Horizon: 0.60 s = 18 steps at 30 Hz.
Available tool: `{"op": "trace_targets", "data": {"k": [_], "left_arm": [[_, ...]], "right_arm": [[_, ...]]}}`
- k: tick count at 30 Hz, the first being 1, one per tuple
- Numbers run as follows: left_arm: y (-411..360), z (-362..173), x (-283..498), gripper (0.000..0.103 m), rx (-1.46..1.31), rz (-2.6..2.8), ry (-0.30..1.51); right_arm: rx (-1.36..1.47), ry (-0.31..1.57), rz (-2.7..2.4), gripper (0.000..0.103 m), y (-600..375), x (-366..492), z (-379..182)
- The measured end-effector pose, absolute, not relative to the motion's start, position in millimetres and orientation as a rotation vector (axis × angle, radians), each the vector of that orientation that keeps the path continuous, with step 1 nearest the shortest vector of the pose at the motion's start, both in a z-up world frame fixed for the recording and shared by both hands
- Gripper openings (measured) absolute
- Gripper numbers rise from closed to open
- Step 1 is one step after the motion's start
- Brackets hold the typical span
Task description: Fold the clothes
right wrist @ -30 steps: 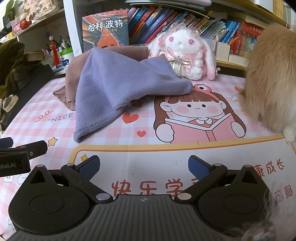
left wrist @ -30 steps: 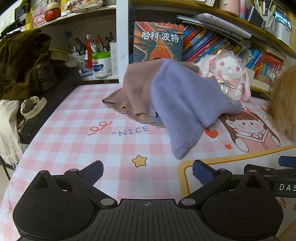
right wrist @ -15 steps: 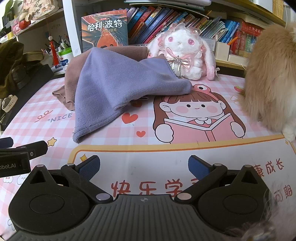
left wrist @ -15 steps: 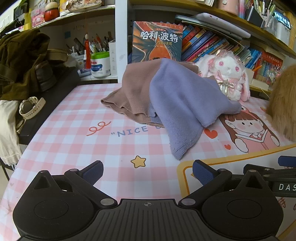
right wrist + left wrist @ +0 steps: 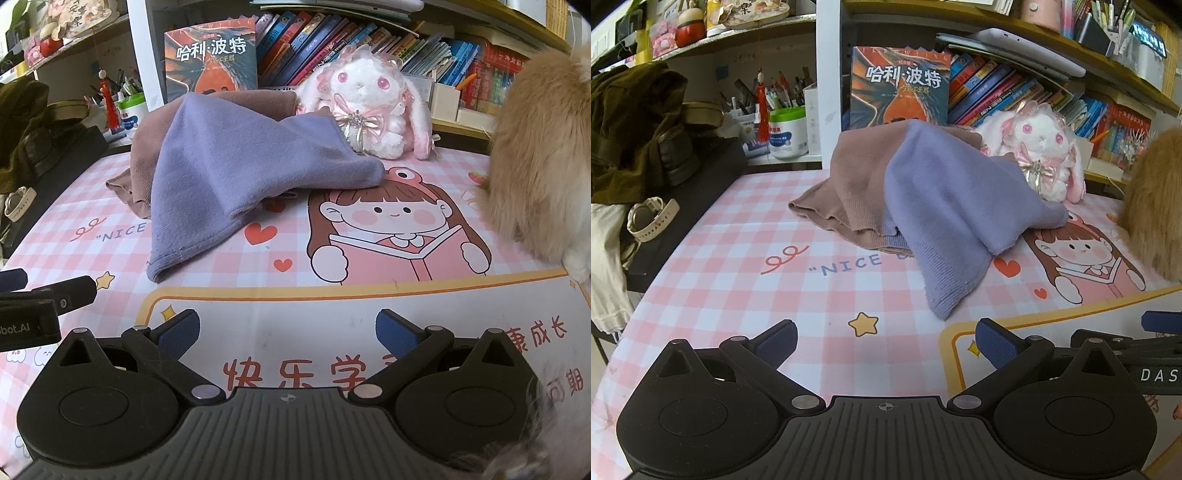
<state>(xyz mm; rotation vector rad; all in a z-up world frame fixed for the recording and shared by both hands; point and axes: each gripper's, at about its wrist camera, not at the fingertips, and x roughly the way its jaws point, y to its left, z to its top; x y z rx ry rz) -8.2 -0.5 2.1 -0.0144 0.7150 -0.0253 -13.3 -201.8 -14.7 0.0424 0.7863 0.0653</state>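
Watch [image 5: 652, 218] leftward, furry animal [image 5: 543, 155] rightward

The right gripper [image 5: 286, 330] hovers low over the near part of a pink checked cartoon table mat [image 5: 388, 236], its blue-padded fingers [image 5: 179, 330] spread wide with nothing between them. Farther back lies a lavender knit garment [image 5: 236, 170], draped over a brownish-mauve garment [image 5: 142, 147] (both crumpled, unfolded). Behind them sits a white plush rabbit [image 5: 369, 107] before a bookshelf [image 5: 369, 40]. A furry ginger animal [image 5: 543, 158] fills the right edge. At the near left, part of the left gripper [image 5: 48, 295] pokes in.
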Motion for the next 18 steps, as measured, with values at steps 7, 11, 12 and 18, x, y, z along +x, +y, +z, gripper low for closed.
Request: {"op": "trace_targets", "data": {"k": [7, 11, 12, 18], "left_arm": [[-4, 1, -9, 0.103, -0.011, -0.042, 0.732], [-10, 0, -9, 0.103, -0.011, -0.042, 0.747], [-11, -1, -9, 0.103, -0.010, -0.040, 0.751], [-29, -4, 0, 0.103, 0.010, -0.027, 0.770]], "right_arm": [[0.045, 0.795, 0.071, 0.103, -202, -15, -16], [0.046, 0.807, 0.078, 0.103, -205, -15, -18], [0.046, 0.809, 0.081, 0.103, -207, -15, -18], [0.108, 0.816, 0.090, 0.103, -232, -5, -15]]}}
